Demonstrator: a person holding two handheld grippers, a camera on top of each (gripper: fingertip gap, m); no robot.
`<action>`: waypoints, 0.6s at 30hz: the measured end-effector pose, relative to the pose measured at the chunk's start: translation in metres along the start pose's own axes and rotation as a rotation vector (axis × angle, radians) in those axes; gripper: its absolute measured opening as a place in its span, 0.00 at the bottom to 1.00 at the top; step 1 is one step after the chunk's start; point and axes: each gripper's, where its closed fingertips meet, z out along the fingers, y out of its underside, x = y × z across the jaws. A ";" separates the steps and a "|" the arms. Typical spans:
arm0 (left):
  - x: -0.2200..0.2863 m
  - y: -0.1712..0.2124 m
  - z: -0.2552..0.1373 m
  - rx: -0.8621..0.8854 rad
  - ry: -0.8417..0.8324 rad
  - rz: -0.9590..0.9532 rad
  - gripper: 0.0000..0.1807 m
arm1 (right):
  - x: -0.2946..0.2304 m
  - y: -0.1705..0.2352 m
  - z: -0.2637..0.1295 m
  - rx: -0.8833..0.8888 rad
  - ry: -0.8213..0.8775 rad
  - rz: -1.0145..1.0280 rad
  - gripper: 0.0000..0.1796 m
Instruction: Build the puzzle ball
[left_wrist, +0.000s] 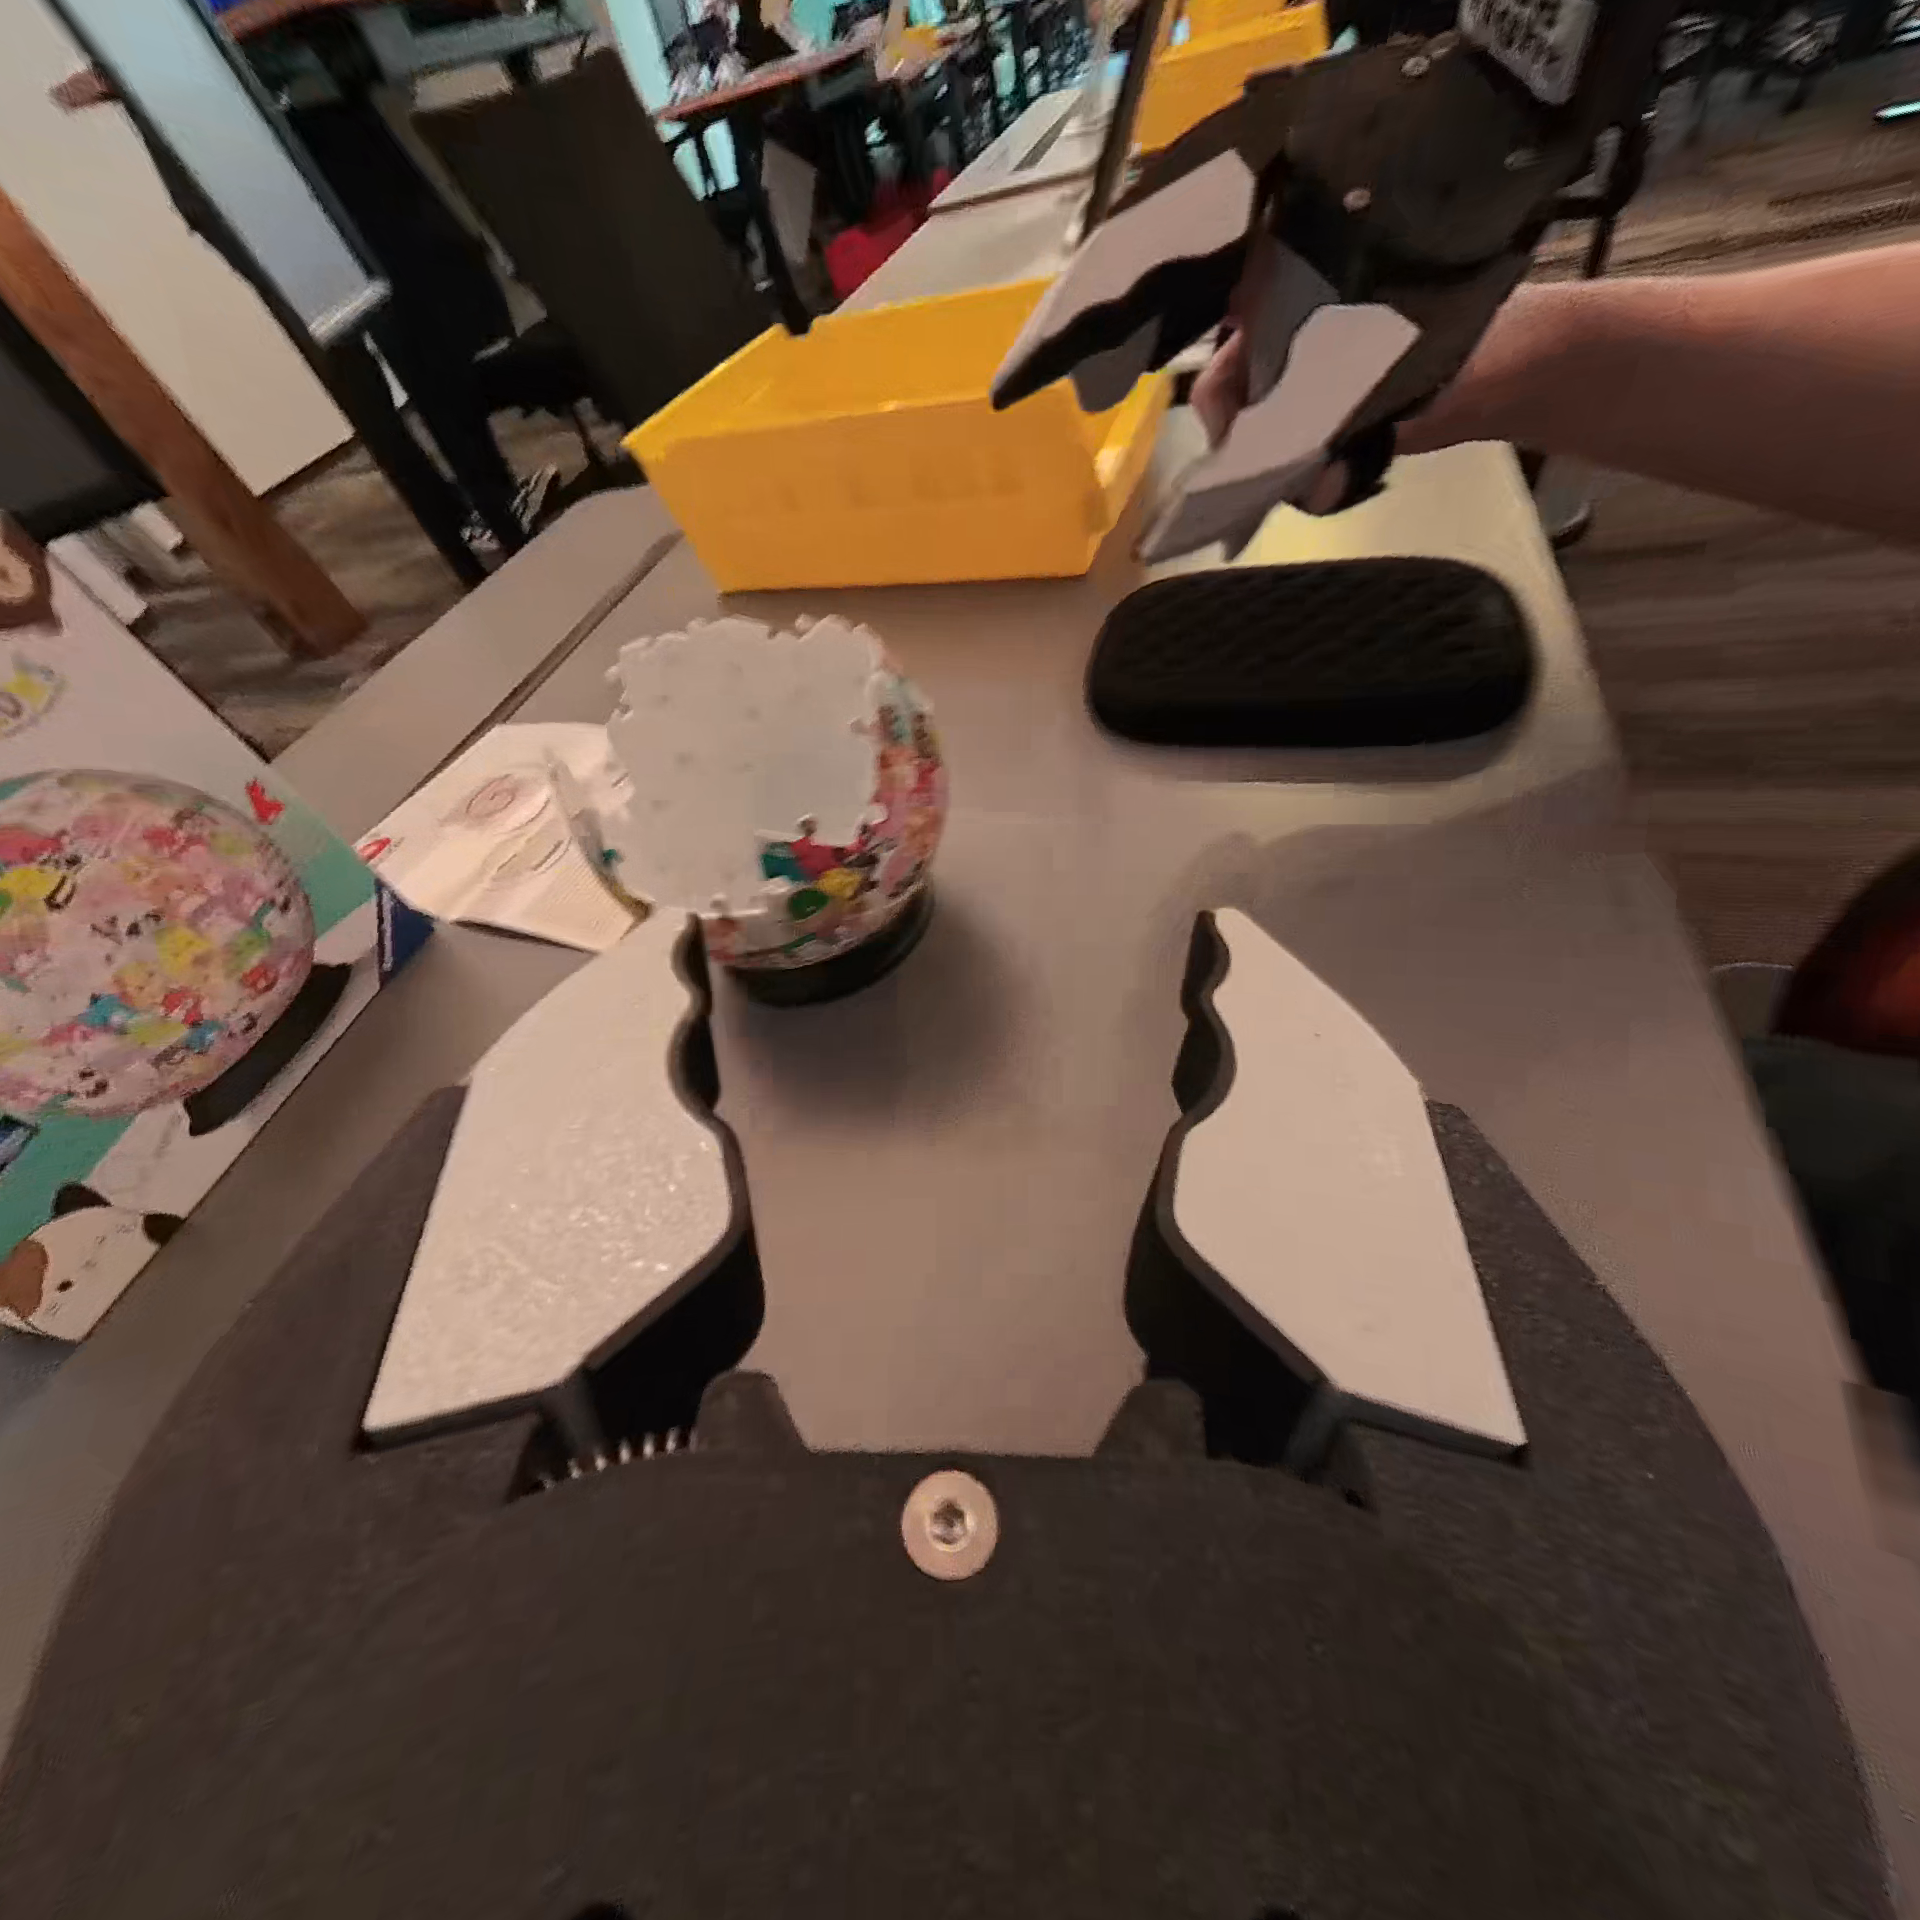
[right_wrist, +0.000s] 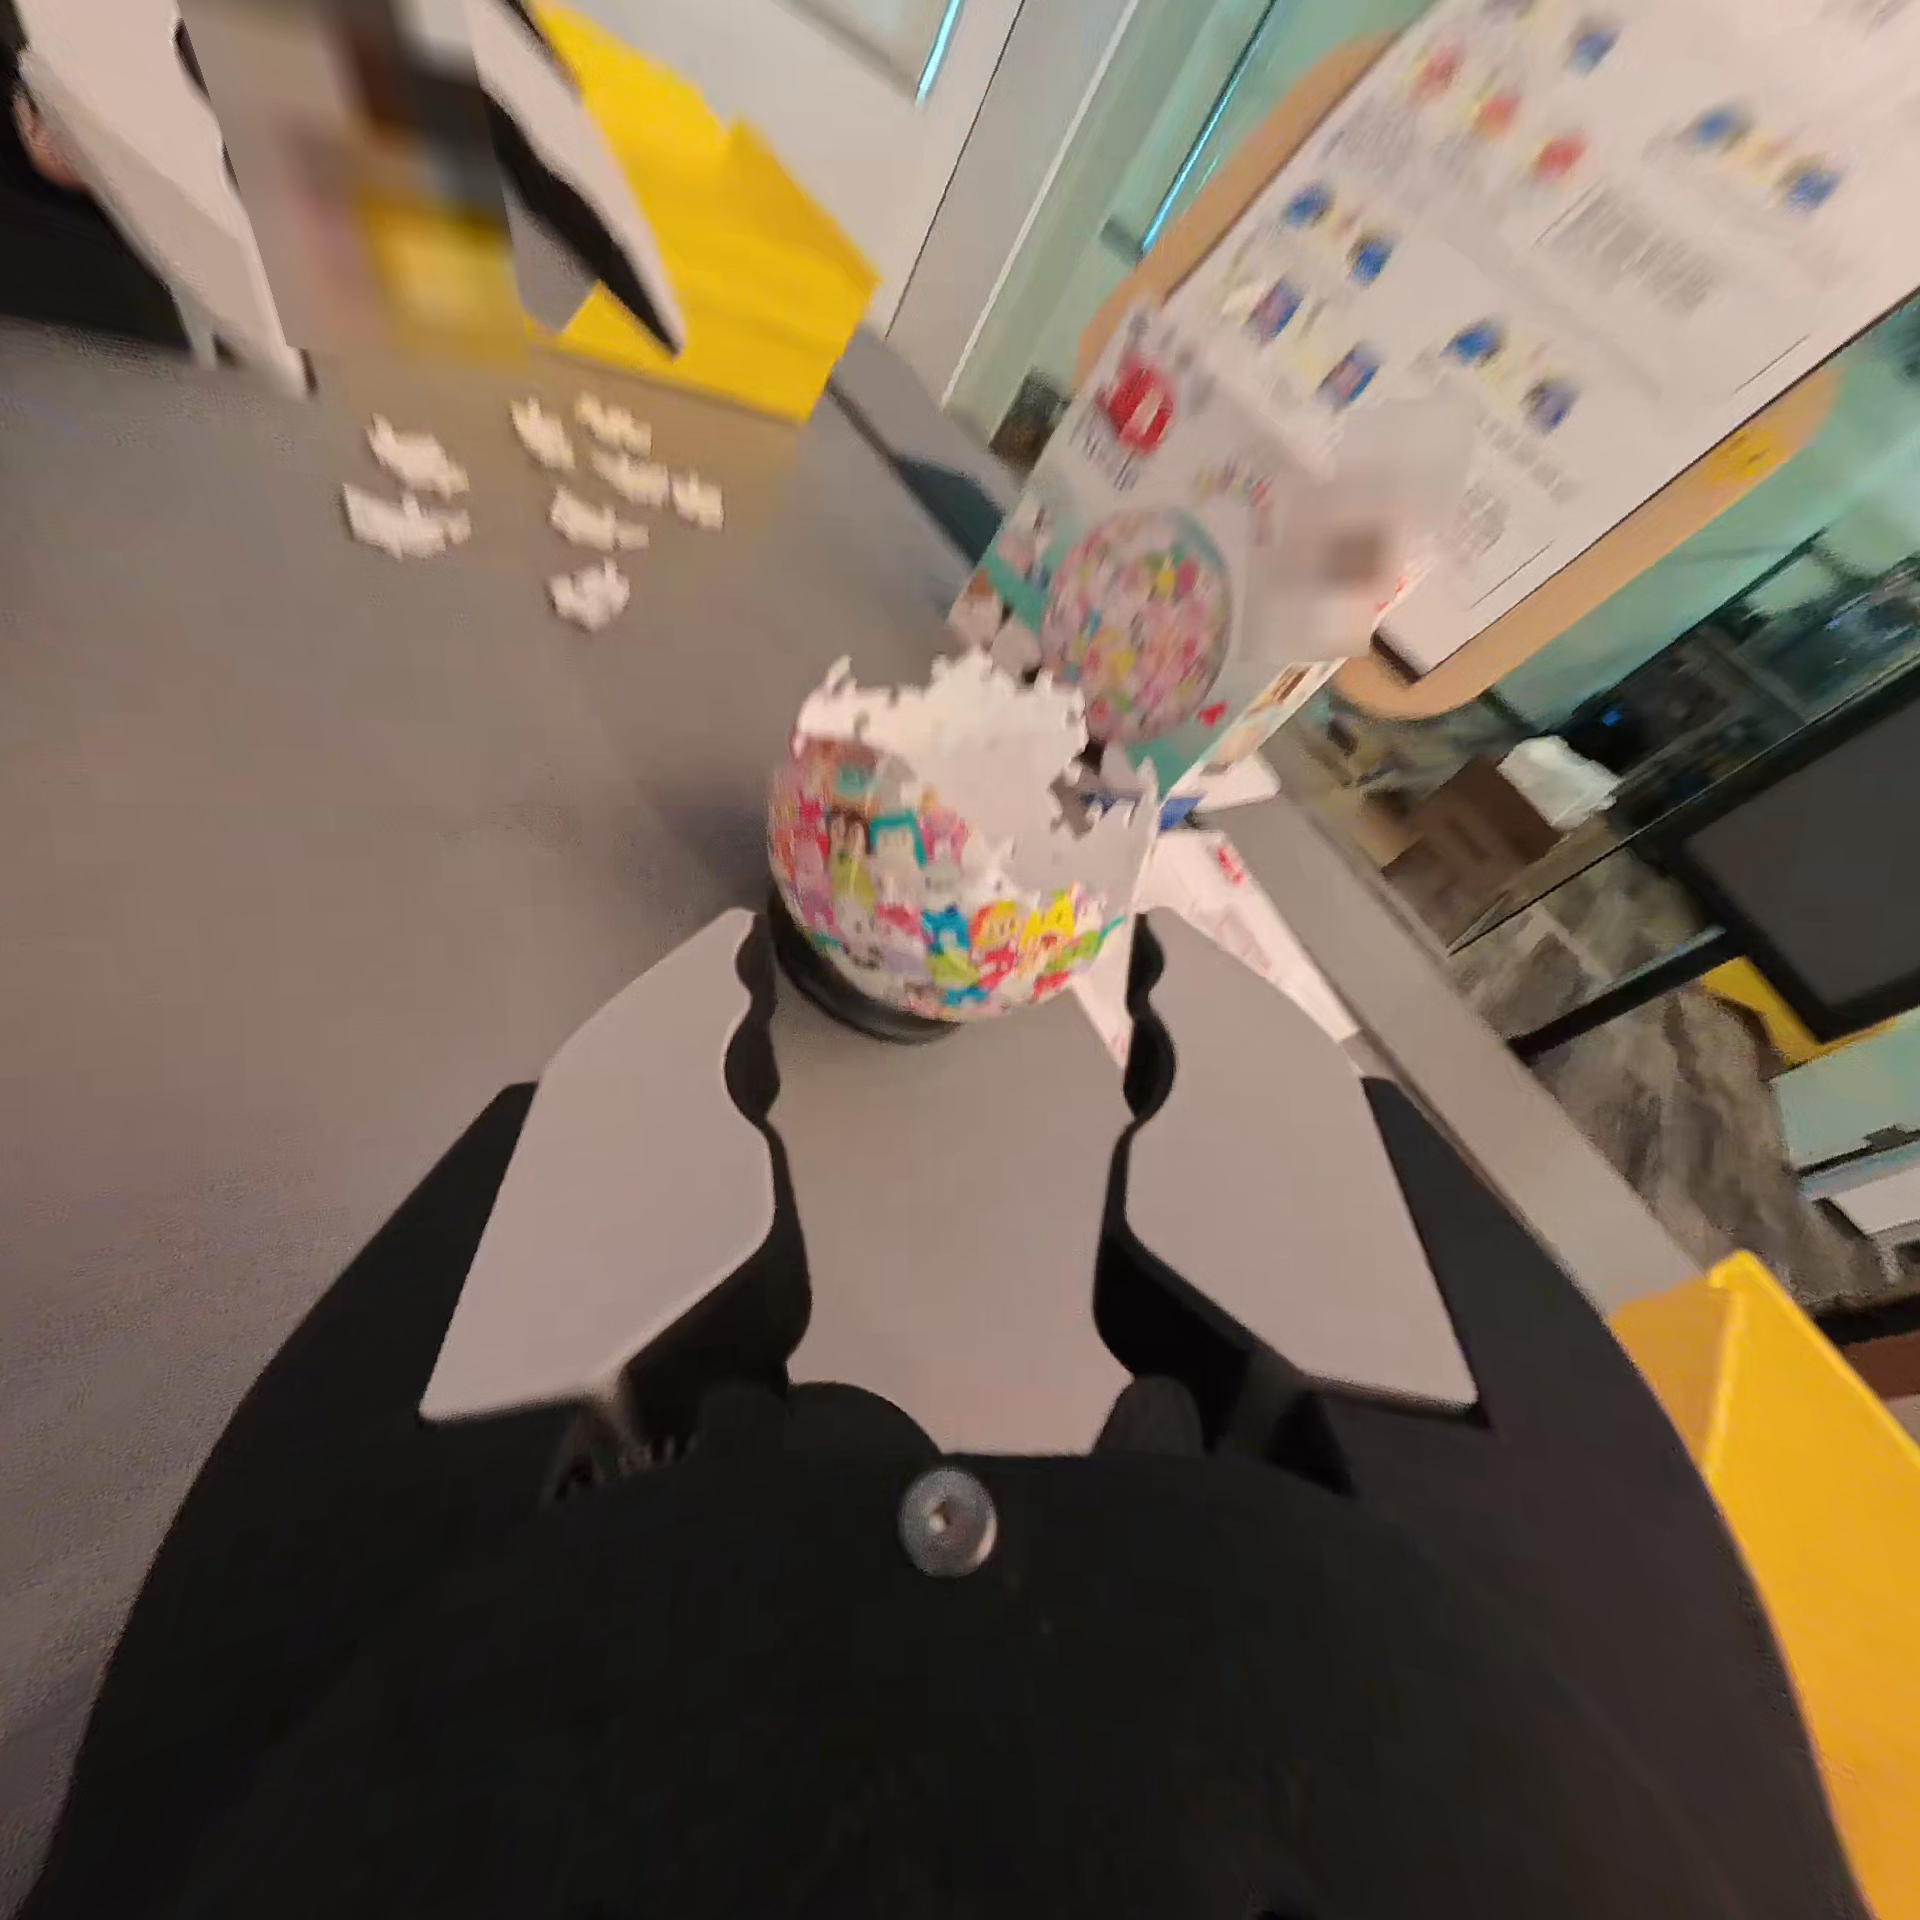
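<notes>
- Two views show the same target; the left wrist view comes first. The left gripper (left_wrist: 951, 1039) stands wide apart, with nothing between its grey flat fingers (left_wrist: 566, 1174).
- In that view the half-built puzzle ball, a colourful shell with a ragged white inner wall (left_wrist: 774, 805), sits at about eleven o'clock from the fingertips, on a round black stand (left_wrist: 842, 966) on the grey table (left_wrist: 1039, 1143).
- The ball's open, unfinished side tips toward ten o'clock, facing the printed cardboard puzzle box (left_wrist: 156, 956) and a folded white paper leaflet (left_wrist: 509, 831).
- The right gripper (left_wrist: 1117, 457) hangs at one o'clock, well apart from the ball, over the corner of the yellow plastic bin (left_wrist: 873, 488) and above an oval black ribbed pad (left_wrist: 1309, 649). Its jaws are parted and I see no piece in them.
- In the right wrist view the right gripper (right_wrist: 945, 945) is spread moderately wide and empty, with the ball (right_wrist: 935, 894) at twelve o'clock, just beyond the fingertips and roughly centred between them.
- Here the gap in the shell opens toward one o'clock, its jagged rim uppermost.
- Several loose white puzzle pieces (right_wrist: 520, 488) lie at ten o'clock, well apart from the ball; motion blur hides their shapes.
- The left gripper (right_wrist: 405, 343) appears at eleven o'clock, near those pieces.
- My judgement: the right gripper is lined up to steady the ball, while the left one lies nearer the loose pieces for fetching.
</notes>
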 end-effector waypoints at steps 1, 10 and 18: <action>-0.012 0.008 0.010 -0.020 -0.011 -0.023 0.50 | 0.002 0.014 0.011 -0.047 -0.024 -0.005 0.39; -0.061 0.058 0.074 -0.181 0.046 0.000 0.59 | 0.018 0.070 0.069 -0.154 -0.119 -0.038 0.52; -0.073 0.065 0.099 -0.169 0.100 -0.026 0.60 | 0.012 0.070 0.093 -0.091 -0.218 0.040 0.54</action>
